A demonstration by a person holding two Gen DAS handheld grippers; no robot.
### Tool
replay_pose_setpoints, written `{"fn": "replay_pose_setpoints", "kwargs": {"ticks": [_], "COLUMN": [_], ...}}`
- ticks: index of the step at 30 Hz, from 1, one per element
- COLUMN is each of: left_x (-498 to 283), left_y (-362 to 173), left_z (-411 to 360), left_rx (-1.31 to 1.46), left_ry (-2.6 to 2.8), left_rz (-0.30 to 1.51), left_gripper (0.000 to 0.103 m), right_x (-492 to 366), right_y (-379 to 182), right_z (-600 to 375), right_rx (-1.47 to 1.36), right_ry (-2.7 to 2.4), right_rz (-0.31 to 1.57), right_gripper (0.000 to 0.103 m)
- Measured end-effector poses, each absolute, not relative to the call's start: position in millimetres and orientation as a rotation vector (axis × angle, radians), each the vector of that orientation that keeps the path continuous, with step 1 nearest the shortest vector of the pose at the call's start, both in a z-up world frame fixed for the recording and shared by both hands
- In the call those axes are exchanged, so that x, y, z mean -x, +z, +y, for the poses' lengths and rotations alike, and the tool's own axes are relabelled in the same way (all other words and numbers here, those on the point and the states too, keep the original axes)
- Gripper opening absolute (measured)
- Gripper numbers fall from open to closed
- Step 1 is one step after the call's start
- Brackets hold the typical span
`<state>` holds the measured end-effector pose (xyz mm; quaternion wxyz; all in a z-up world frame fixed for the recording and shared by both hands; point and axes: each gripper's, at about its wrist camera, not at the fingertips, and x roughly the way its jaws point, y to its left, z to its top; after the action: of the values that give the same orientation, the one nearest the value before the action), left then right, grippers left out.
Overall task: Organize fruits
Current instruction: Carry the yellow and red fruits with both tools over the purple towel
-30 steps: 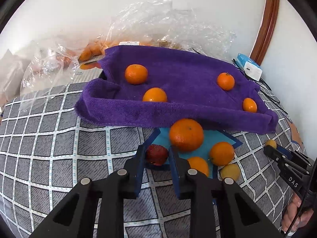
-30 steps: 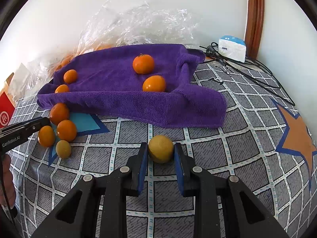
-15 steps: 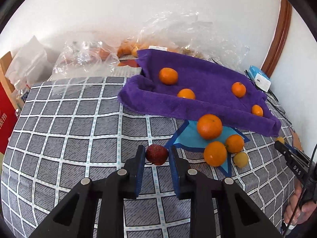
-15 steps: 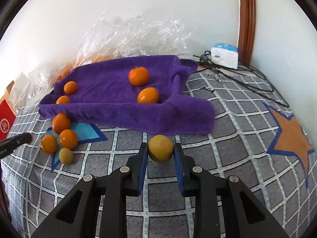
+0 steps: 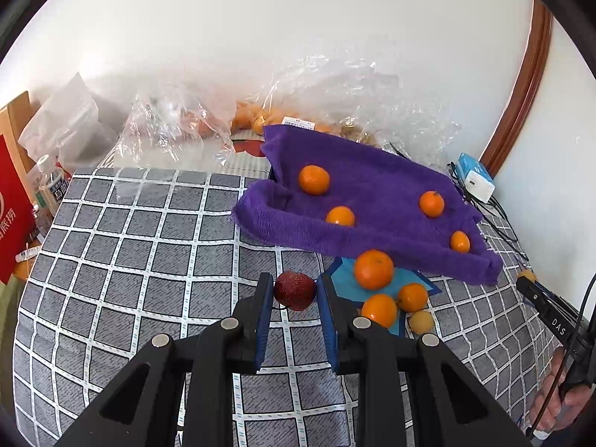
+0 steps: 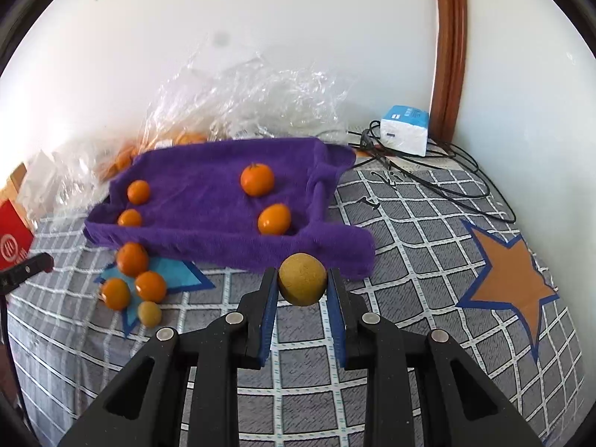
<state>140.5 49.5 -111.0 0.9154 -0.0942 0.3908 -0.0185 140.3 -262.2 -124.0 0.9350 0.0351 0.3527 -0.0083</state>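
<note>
My left gripper (image 5: 294, 294) is shut on a small dark red fruit (image 5: 295, 289) and holds it above the checked cloth. My right gripper (image 6: 302, 285) is shut on a round yellow-brown fruit (image 6: 302, 278), lifted clear of the bed. A purple towel (image 5: 372, 201) (image 6: 208, 205) carries several oranges (image 5: 314, 179) (image 6: 257, 178). In front of it three oranges (image 5: 373, 269) (image 6: 132, 259) and a small yellow fruit (image 5: 421, 321) (image 6: 149, 313) lie on a blue star patch. The right gripper's tip (image 5: 529, 286) shows at the left wrist view's right edge.
Crumpled clear plastic bags (image 5: 335, 93) (image 6: 238, 104) with more oranges lie behind the towel by the wall. A white and blue box (image 6: 405, 130) with black cables (image 6: 454, 186) sits at the back right. A red box (image 5: 11, 219) and bottles (image 5: 52, 182) stand at the left.
Both grippers have risen with their fruits still held. The left one has pulled back and left from the blue star patch, so the towel and oranges now sit farther off to the right.
</note>
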Motion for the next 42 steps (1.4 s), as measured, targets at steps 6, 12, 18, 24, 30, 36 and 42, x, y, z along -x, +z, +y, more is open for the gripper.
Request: {"fn": "replay_pose_setpoints", "kwargs": {"ticks": [6, 12, 18, 24, 30, 36, 42], "left_x": [-140, -143, -156, -170, -188, -211, -236], "left_y": [-96, -85, -79, -72, -68, -71, -78], "left_z": [50, 46, 41, 33, 26, 25, 27], "left_rx": [0.204, 0.193, 0.179, 0.166, 0.160, 0.164, 0.166], "left_ry": [-0.046, -0.059, -0.068, -0.084, -0.091, -0.086, -0.075], "left_rz": [0.793, 0.781, 0.785, 0.783, 0.786, 0.796, 0.811], "left_gripper": [0.023, 0.023, 0.023, 0.023, 0.023, 0.023, 0.023], "right_x": [-140, -145, -156, -170, -186, -206, -233], "right_y": [-109, -96, -89, -86, -85, -81, -85], "right_z": [-261, -261, -256, -252, -248, -245, -247], "right_rx": [-0.106, -0.131, -0.131, -0.128, -0.123, -0.110, -0.105], "right_ry": [-0.011, -0.001, 0.002, 0.014, 0.025, 0.031, 0.031], "right_rz": [0.716, 0.709, 0.709, 0.716, 0.718, 0.714, 0.717], "right_gripper": [0.026, 0.026, 0.026, 0.026, 0.026, 0.026, 0.026]}}
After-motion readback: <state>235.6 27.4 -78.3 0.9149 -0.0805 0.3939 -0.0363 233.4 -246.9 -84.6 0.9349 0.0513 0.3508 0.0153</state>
